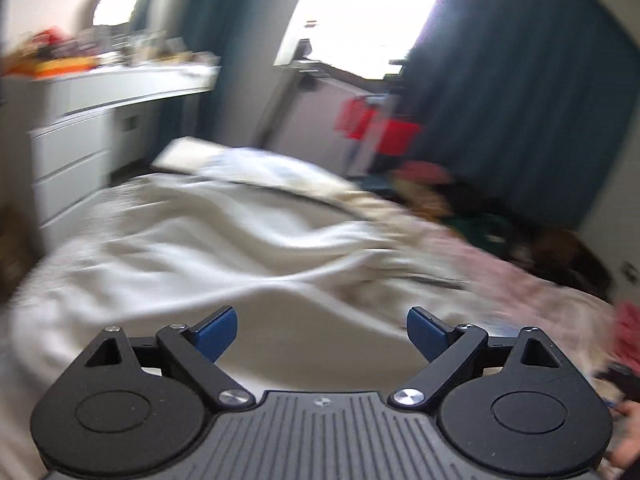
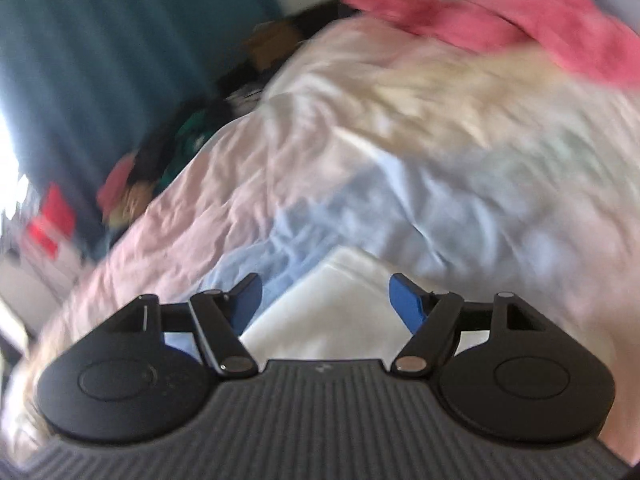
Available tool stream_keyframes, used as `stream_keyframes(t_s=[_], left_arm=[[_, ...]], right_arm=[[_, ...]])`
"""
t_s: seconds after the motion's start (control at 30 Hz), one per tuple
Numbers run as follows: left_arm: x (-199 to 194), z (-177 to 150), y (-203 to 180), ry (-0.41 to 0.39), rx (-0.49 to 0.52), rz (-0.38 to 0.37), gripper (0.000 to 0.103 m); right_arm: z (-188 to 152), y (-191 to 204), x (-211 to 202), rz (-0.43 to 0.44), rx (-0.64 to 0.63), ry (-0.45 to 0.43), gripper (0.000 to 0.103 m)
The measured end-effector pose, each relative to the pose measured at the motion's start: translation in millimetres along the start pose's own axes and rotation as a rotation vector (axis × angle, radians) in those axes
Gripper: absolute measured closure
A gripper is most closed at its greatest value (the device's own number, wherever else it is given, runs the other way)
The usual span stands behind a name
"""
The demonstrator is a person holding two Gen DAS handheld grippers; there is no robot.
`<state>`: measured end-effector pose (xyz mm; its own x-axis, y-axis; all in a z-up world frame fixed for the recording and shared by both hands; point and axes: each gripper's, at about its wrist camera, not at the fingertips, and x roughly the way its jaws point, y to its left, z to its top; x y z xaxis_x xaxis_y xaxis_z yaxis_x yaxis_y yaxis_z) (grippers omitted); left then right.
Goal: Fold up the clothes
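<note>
Both views are blurred by motion. My left gripper [image 1: 322, 330] is open, its blue fingers wide apart over a rumpled cream blanket [image 1: 208, 240] on the bed, holding nothing. My right gripper [image 2: 325, 300] is open too, above a flat white folded cloth [image 2: 320, 320] that lies just under its fingers. Beyond it spread a light blue garment [image 2: 400, 216], a pale pink sheet [image 2: 192, 216] and a bright pink garment [image 2: 520, 24] at the far top right. The pink sheet [image 1: 512, 276] also shows at the right in the left wrist view.
A white dresser [image 1: 80, 132] with clutter on top stands left of the bed. Dark teal curtains [image 1: 520, 80] frame a bright window [image 1: 372, 12]. A heap of dark and coloured clothes [image 1: 480, 216] lies beyond the bed's far edge. Red items [image 1: 376, 128] sit near the window.
</note>
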<state>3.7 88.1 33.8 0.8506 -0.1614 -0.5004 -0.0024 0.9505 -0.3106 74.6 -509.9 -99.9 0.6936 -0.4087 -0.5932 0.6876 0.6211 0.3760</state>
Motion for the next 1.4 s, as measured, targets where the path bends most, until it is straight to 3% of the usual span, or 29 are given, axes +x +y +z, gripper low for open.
stream_keyframes(t_s=[0.1,0.23,0.37,0.4,0.47,0.53,0.73,0.8,0.93,1.0,1.07,1.13,1.23,1.4], left_arm=[[31.7,-13.1,-40.6,-0.015,0.060,-0.062,0.005],[62.3,-38.5,-55.6,0.028,0.089,-0.107,0.005],[87.5,-64.3,-61.0,0.075,0.110,-0.140,0.006],[93.8,-70.7,-62.4,0.087,0.115,-0.148,0.006],[106.4,-83.6,-65.1,0.111,0.126,-0.165,0.006],[113.3,-91.0,-64.8,0.129,0.120,-0.176,0.006],[117.8,-90.7,-61.5,0.148,0.057,-0.187,0.006],[112.5,-90.6,-62.4,0.139,0.065,-0.188,0.006],[102.1,-92.1,-66.9,0.111,0.104,-0.172,0.006],[98.5,-93.7,-68.9,0.102,0.127,-0.159,0.006],[95.1,-94.3,-69.8,0.101,0.141,-0.152,0.006],[92.0,-95.8,-70.1,0.099,0.148,-0.146,0.006],[89.5,-97.0,-69.9,0.103,0.151,-0.146,0.006],[90.1,-97.7,-67.9,0.117,0.138,-0.155,0.006]], right_arm=[[0.6,-2.2,24.8,-0.020,-0.102,0.014,0.031],[4.9,-25.3,46.0,-0.025,-0.038,0.053,0.030],[-0.3,-43.9,56.6,0.079,0.027,0.107,0.032],[-2.1,-45.6,56.3,0.096,0.032,0.113,0.037],[-5.0,-47.6,54.5,0.125,0.030,0.124,0.066],[-6.3,-45.6,45.8,0.141,0.002,0.116,0.085],[6.3,-56.5,-0.2,0.047,0.065,-0.035,0.090],[4.0,-63.3,-1.2,0.005,0.068,-0.040,0.090],[-4.1,-77.5,5.1,-0.049,0.103,0.016,0.083],[-4.4,-84.9,0.1,-0.038,0.171,0.027,0.068],[-3.5,-91.9,-13.4,-0.018,0.242,0.008,0.030],[-4.7,-98.7,-32.9,0.020,0.284,-0.012,0.020],[-11.2,-109.4,-61.3,0.072,0.287,0.005,0.022],[-26.2,-134.7,-87.2,0.076,0.263,0.095,0.021]])
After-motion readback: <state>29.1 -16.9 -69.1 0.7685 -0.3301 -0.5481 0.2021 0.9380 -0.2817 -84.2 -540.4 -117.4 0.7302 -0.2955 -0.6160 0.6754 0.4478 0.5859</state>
